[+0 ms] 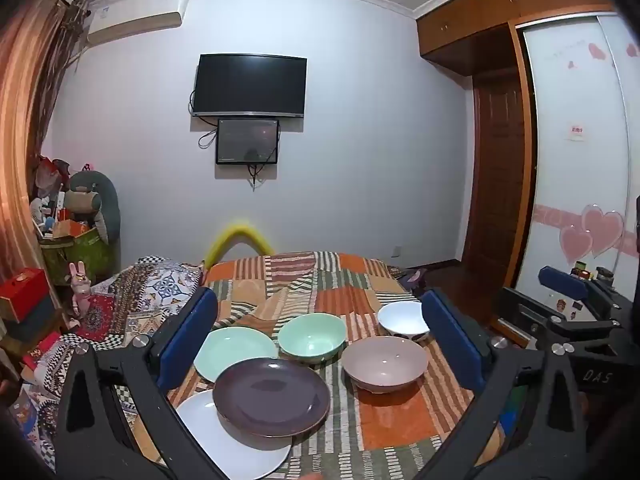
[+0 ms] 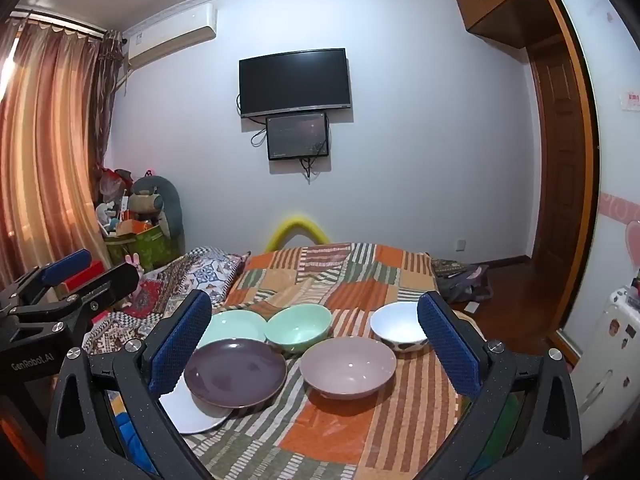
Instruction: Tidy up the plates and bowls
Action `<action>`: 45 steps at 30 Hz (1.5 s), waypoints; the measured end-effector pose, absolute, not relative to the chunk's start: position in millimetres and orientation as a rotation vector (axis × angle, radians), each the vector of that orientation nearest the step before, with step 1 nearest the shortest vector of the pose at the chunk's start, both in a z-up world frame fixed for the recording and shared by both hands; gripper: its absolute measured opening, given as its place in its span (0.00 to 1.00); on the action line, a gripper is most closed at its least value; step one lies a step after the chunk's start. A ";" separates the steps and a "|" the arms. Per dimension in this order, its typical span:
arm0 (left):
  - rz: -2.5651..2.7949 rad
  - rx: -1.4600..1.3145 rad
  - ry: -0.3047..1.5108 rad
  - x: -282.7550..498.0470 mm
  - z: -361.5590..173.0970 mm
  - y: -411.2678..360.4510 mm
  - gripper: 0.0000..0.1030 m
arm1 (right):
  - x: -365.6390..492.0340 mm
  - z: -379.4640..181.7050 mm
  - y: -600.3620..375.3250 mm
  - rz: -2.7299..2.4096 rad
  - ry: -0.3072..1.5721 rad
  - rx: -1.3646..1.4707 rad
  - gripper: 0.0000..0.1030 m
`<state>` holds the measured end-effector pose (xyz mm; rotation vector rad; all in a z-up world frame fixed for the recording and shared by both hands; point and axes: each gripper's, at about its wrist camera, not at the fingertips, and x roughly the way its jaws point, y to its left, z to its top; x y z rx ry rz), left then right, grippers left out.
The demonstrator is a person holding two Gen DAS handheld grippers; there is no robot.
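On the striped patchwork cloth (image 1: pixel 384 412) lie three plates and three bowls. A dark purple plate (image 1: pixel 271 396) (image 2: pixel 236 372) overlaps a white plate (image 1: pixel 224 440) (image 2: pixel 192 412); a mint plate (image 1: pixel 234 350) (image 2: pixel 234 326) lies behind them. A mint bowl (image 1: pixel 312 336) (image 2: pixel 298 328), a mauve bowl (image 1: pixel 384 362) (image 2: pixel 347 366) and a white bowl with a spotted outside (image 1: pixel 402 320) (image 2: pixel 398 326) stand to the right. My left gripper (image 1: pixel 320 344) and right gripper (image 2: pixel 316 348) are both open and empty, held above the near side of the dishes.
The right gripper shows at the right of the left wrist view (image 1: pixel 568 304); the left gripper shows at the left of the right wrist view (image 2: pixel 68 296). A patterned quilt (image 1: pixel 152 292) lies left of the cloth. Boxes and toys (image 1: pixel 76 232) stand by the curtain. A wardrobe (image 1: pixel 576 160) stands right.
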<state>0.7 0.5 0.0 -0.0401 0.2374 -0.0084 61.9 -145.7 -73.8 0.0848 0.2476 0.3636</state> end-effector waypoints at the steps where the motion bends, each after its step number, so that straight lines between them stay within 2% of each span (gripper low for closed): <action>1: -0.014 -0.049 0.239 1.6 0.1 0.8 1.00 | 62.1 -73.7 -146.2 0.363 0.246 0.090 1.00; 45: -0.015 -0.067 0.233 1.6 -5.5 3.8 1.00 | 61.7 -70.2 -147.0 0.369 0.263 0.099 1.00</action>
